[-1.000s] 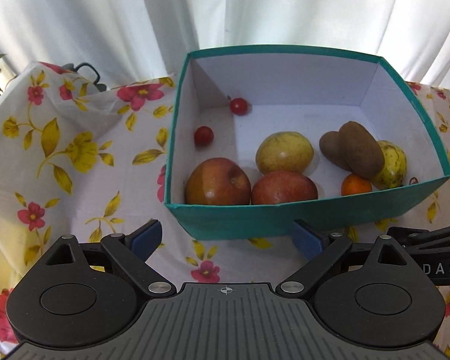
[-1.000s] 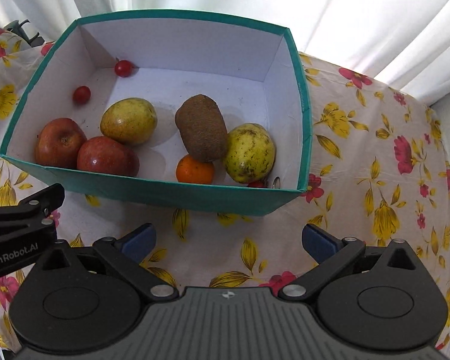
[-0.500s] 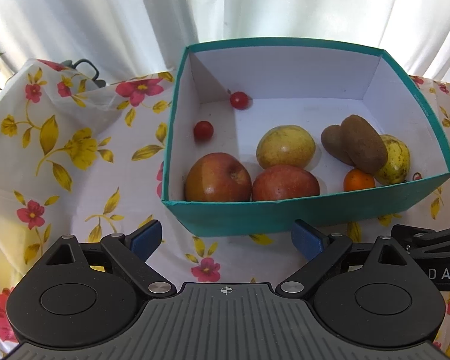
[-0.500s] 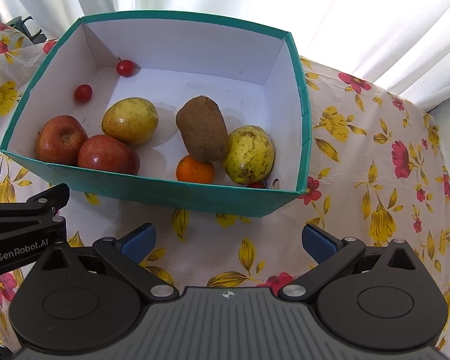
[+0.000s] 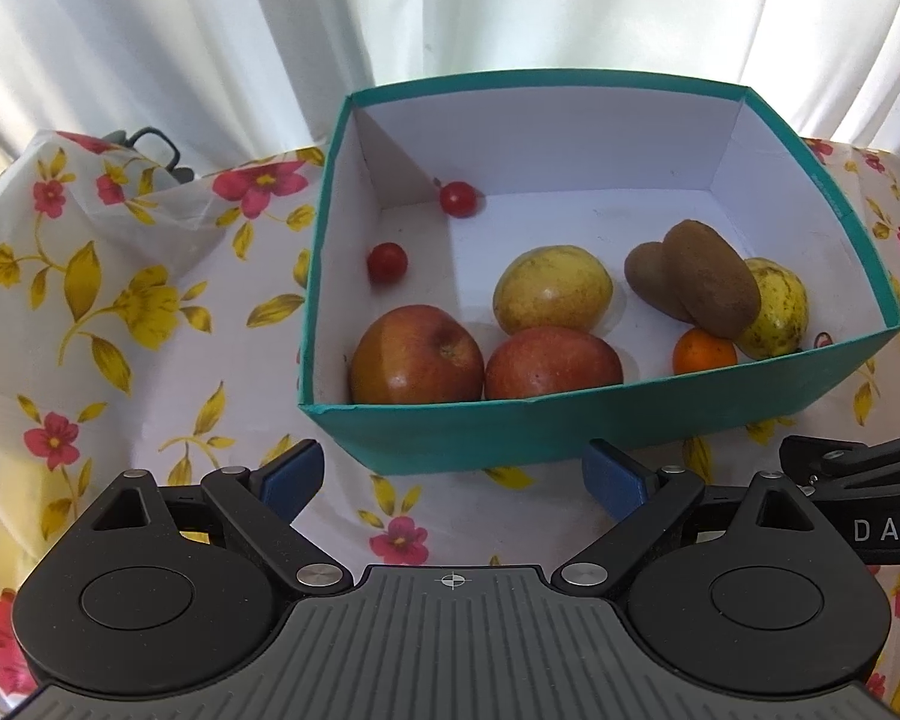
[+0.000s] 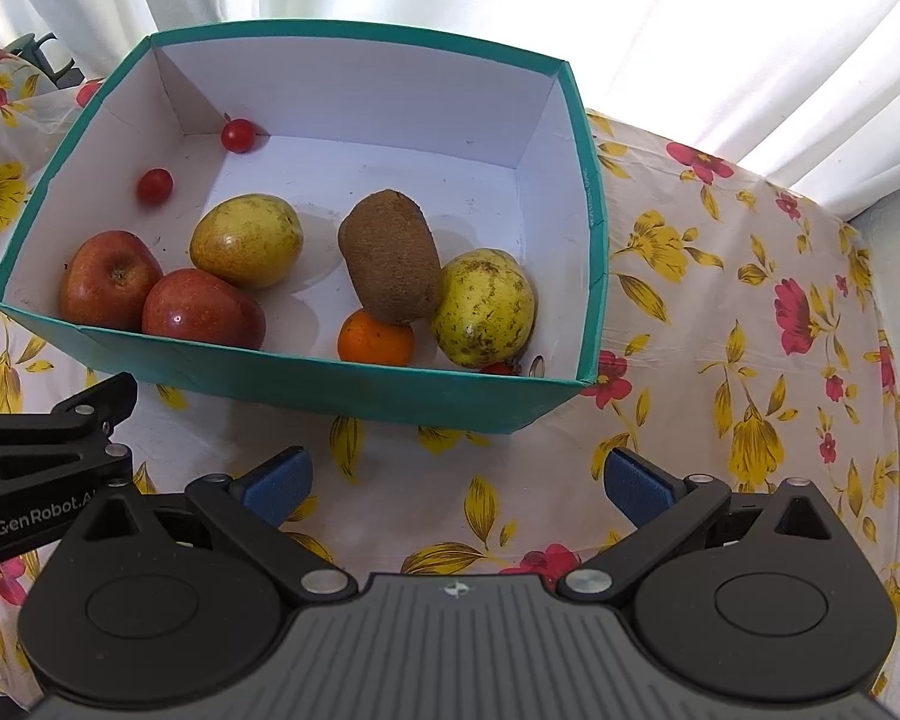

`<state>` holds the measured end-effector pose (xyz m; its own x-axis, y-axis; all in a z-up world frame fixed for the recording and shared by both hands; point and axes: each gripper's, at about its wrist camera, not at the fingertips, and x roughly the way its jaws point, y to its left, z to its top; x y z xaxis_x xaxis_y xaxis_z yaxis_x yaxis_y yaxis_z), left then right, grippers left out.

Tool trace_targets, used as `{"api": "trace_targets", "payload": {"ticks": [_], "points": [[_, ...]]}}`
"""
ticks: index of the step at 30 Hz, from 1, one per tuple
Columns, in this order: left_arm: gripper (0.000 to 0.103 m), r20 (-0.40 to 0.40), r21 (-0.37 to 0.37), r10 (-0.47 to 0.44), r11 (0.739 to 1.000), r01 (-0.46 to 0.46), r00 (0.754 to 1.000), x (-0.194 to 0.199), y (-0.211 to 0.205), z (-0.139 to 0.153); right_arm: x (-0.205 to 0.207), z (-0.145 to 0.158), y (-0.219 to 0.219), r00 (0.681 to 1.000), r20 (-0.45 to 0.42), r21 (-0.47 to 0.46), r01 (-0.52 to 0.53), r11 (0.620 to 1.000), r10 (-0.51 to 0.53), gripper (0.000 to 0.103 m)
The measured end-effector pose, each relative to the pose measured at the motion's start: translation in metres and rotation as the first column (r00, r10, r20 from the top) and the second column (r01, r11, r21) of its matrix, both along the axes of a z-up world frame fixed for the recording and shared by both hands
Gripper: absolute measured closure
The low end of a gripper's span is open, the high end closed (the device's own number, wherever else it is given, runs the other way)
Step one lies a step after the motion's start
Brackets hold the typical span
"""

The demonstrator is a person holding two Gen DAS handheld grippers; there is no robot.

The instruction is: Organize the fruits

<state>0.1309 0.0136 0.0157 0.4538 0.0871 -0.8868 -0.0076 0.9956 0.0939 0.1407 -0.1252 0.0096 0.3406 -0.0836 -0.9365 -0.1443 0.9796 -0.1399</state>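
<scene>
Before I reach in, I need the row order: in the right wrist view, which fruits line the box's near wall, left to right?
Red apple → second red apple → orange → speckled yellow-green fruit.

Teal box (image 6: 306, 387): matt card outside, plain white paper-like lining inside, faint scuffs on floor. Red apples (image 6: 201, 312): glossy skin, small highlight. Yellow-green fruit (image 6: 483, 306): dull, brown-speckled skin. Kiwis (image 5: 711, 285): matt, fuzzy, rough brown. Orange citrus (image 6: 377, 336): finely pitted, slight sheen. Cherry tomatoes (image 5: 459, 199): smooth, shiny. Floral tablecloth (image 6: 738, 360): thin printed cloth, creased, mostly matt. White curtain (image 5: 210, 30): soft pleated fabric, light coming through. Left gripper (image 5: 453, 477) and right gripper (image 6: 459, 480): matt black plastic bodies, ribbed grey centre panel, blue textured pads (image 6: 279, 483), small polished metal pivot pins.
</scene>
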Motion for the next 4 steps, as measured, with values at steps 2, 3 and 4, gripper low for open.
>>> {"api": "trace_targets", "payload": {"ticks": [2, 3, 4], "points": [[0.007, -0.003, -0.005, 0.001, 1.0, -0.001, 1.0, 0.0003, 0.0001, 0.0, -0.0003, 0.0001, -0.0001, 1.0, 0.0, -0.002, 0.001, 1.0, -0.001, 0.0], [0.007, -0.006, -0.008, 0.002, 1.0, -0.002, 1.0, 0.0004, 0.0003, -0.0002, -0.0004, 0.0002, 0.0001, 1.0, 0.0, -0.002, -0.001, 1.0, 0.001, 0.0], [0.007, -0.008, -0.012, 0.003, 1.0, -0.003, 1.0, 0.0005, 0.0006, -0.0004, -0.0007, 0.0, 0.0003, 1.0, -0.001, -0.002, -0.001, 1.0, 0.001, 0.0]]}}
